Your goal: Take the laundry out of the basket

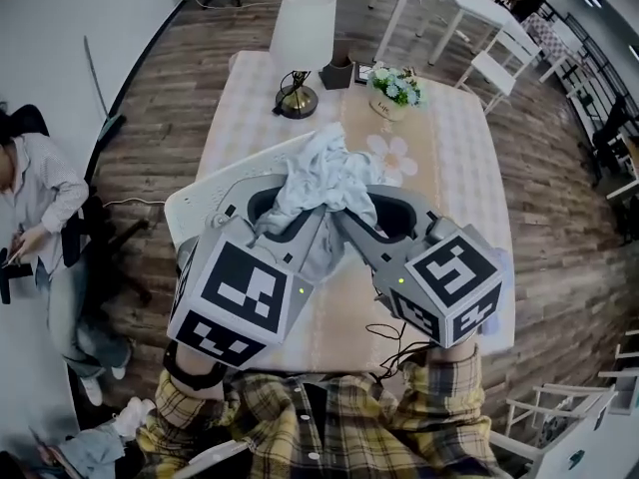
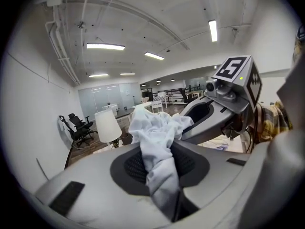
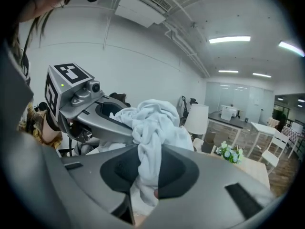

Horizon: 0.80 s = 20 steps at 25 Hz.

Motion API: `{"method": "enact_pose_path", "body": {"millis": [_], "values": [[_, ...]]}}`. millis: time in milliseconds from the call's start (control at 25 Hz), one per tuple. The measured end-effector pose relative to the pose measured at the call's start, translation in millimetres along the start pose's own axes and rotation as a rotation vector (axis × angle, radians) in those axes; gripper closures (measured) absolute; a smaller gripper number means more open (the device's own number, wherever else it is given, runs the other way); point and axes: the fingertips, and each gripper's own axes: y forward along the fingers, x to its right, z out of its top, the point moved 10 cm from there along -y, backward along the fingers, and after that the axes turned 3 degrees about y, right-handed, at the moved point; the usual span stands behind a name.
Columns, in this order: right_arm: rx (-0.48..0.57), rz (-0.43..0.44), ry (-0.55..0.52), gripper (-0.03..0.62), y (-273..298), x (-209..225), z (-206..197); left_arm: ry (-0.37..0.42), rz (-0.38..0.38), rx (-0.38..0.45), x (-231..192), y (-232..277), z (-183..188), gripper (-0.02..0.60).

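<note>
A crumpled white garment [image 1: 324, 173] hangs bunched in the air above the table, gripped from both sides. My left gripper [image 1: 290, 213] is shut on its left part, and the cloth [image 2: 155, 137] runs down between the jaws in the left gripper view. My right gripper [image 1: 354, 208] is shut on the right part, where a fold [image 3: 152, 123] is pinched between the dark pads [image 3: 178, 168]. The two grippers meet almost tip to tip. The white laundry basket [image 1: 195, 203] shows only as a rim at the left, below the left gripper; its inside is hidden.
The table [image 1: 454, 168] has a pale cloth. At its far end stand a white-shaded lamp [image 1: 302, 38], a small dark box [image 1: 336, 72] and a pot of flowers [image 1: 394, 88]. A person [image 1: 40, 208] sits at the left. White chairs and tables [image 1: 494, 53] stand at the back right.
</note>
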Motion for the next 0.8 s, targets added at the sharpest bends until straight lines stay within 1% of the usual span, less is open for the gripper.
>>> {"method": "enact_pose_path", "body": {"millis": [120,240,400,600,800], "values": [[0.052,-0.018,0.004,0.484,-29.0,14.7,-5.1,0.023,0.003,0.026,20.8,9.8,21.4,0.469],[0.081,-0.034,0.018,0.484,-59.3,34.4,-15.0,0.035,0.011,0.041,45.0,25.2,43.7,0.471],[0.092,-0.045,0.024,0.484,-102.2,60.2,-33.1,0.069,0.032,0.039,86.2,47.2,71.2,0.471],[0.101,-0.045,0.019,0.484,-154.5,91.9,-60.1,0.097,0.036,0.037,138.4,76.3,102.7,0.471],[0.096,-0.024,0.016,0.484,-195.5,121.2,-83.3,0.090,0.046,0.026,182.1,102.3,126.5,0.471]]}}
